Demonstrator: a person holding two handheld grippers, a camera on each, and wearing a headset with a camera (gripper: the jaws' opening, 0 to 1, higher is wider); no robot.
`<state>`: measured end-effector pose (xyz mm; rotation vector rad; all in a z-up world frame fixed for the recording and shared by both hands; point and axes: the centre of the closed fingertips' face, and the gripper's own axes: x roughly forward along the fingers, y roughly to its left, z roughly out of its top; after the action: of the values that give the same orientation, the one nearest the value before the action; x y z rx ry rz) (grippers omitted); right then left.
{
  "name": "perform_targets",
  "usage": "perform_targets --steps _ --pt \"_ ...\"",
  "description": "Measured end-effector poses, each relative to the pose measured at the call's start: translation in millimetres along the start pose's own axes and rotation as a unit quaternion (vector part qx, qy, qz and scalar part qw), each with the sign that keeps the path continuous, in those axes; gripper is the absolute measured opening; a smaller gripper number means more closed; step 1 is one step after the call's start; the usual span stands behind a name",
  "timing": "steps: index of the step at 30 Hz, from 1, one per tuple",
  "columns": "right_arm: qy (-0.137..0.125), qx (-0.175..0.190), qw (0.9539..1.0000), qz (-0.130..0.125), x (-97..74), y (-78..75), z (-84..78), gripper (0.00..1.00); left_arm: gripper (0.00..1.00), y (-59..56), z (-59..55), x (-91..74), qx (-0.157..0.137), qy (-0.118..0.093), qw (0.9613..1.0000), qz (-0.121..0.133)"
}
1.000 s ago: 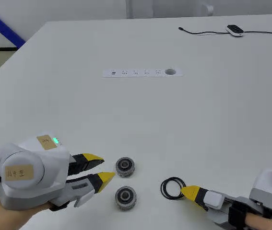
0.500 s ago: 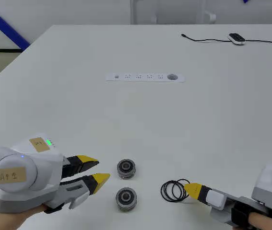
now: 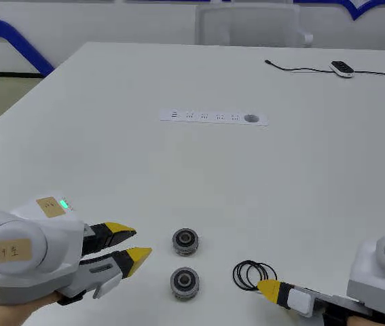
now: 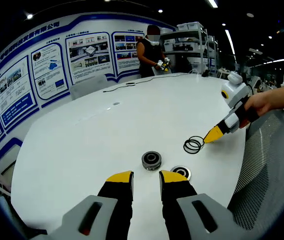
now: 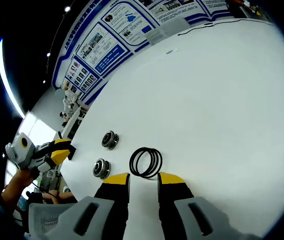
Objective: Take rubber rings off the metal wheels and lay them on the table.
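Both metal wheels (image 3: 185, 241) (image 3: 185, 282) lie flat with hubs facing up, one just behind the other, near the front edge of the white table (image 3: 178, 170). Right of them, apart, the black rubber rings (image 3: 253, 274) lie flat and overlapping. The left gripper (image 3: 130, 243) points at the wheels, jaws spread and empty. The right gripper (image 3: 268, 290) sits just short of the rings, jaws apart, holding nothing. Bare tabletop stretches back to the socket strip (image 3: 212, 117).
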<state>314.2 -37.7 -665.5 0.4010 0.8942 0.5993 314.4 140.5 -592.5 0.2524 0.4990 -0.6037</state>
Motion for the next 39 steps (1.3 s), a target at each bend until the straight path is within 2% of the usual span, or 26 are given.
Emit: perform_targets --steps 4,7,11,13,15,18,19,26,28,29,32,33,34,35,38,39 --pt "0.007 -0.051 0.9986 -0.009 -0.7 4.3 0.7 0.27 0.22 -1.8 1.8 -0.6 0.002 -0.003 1.0000 -0.002" --pt "0.003 -0.069 0.9976 -0.009 -2.8 7.0 3.5 0.33 0.22 -1.2 3.0 -0.9 0.002 -0.005 1.0000 0.000" --pt "-0.004 -0.100 0.9949 -0.006 -7.4 9.3 9.8 0.34 0.22 -0.4 5.5 -2.5 0.001 -0.010 0.9999 0.002" --pt "-0.015 -0.135 0.9907 -0.005 -10.3 8.9 16.6 0.35 0.22 0.1 5.6 -3.8 0.000 -0.012 0.9999 0.004" --pt "-0.021 -0.174 0.9844 -0.010 -14.0 7.7 21.9 0.38 0.22 0.3 4.4 -5.6 -0.001 -0.012 0.9999 0.005" --pt "-0.024 -0.235 0.9716 -0.014 -19.4 6.4 26.2 0.42 0.22 -0.1 1.5 -8.3 -0.004 -0.011 0.9999 0.005" --pt "-0.024 -0.244 0.9692 -0.016 -21.4 5.8 26.9 0.43 0.23 -0.4 0.2 -9.3 -0.008 -0.010 0.9999 0.005" --pt "-0.049 -0.250 0.9670 -0.003 -37.9 3.0 40.8 0.50 0.38 -6.9 -0.5 -16.4 -0.022 -0.024 0.9995 0.000" --pt "-0.057 -0.256 0.9650 -0.001 -44.0 2.2 46.2 0.52 0.40 -6.0 -0.2 -18.0 -0.024 -0.029 0.9993 0.005" --pt "-0.065 -0.266 0.9618 0.001 -47.9 1.7 50.5 0.52 0.42 -5.6 -0.2 -19.4 -0.028 -0.032 0.9991 0.008" --pt "-0.072 -0.272 0.9596 -0.002 -55.4 -1.8 56.2 0.53 0.47 -4.8 -3.2 -22.1 -0.030 -0.031 0.9990 0.015" --pt "-0.074 -0.270 0.9601 -0.002 -57.1 -3.8 57.6 0.54 0.48 -4.7 -5.0 -23.0 -0.030 -0.029 0.9990 0.017" --pt "-0.077 -0.257 0.9633 -0.001 -59.0 -6.6 59.3 0.55 0.50 -3.9 -8.3 -24.3 -0.030 -0.025 0.9990 0.023" --pt "-0.078 -0.253 0.9642 -0.001 -60.1 -8.8 60.2 0.55 0.53 -3.6 -10.2 -25.1 -0.031 -0.023 0.9989 0.026" --pt "-0.082 -0.259 0.9624 -0.008 -64.1 -13.6 61.9 0.57 0.61 -3.2 -14.0 -29.5 -0.041 -0.024 0.9983 0.034" --pt "-0.080 -0.263 0.9615 -0.008 -65.1 -14.6 61.3 0.58 0.63 -4.9 -11.4 -31.8 -0.052 -0.035 0.9975 0.033"
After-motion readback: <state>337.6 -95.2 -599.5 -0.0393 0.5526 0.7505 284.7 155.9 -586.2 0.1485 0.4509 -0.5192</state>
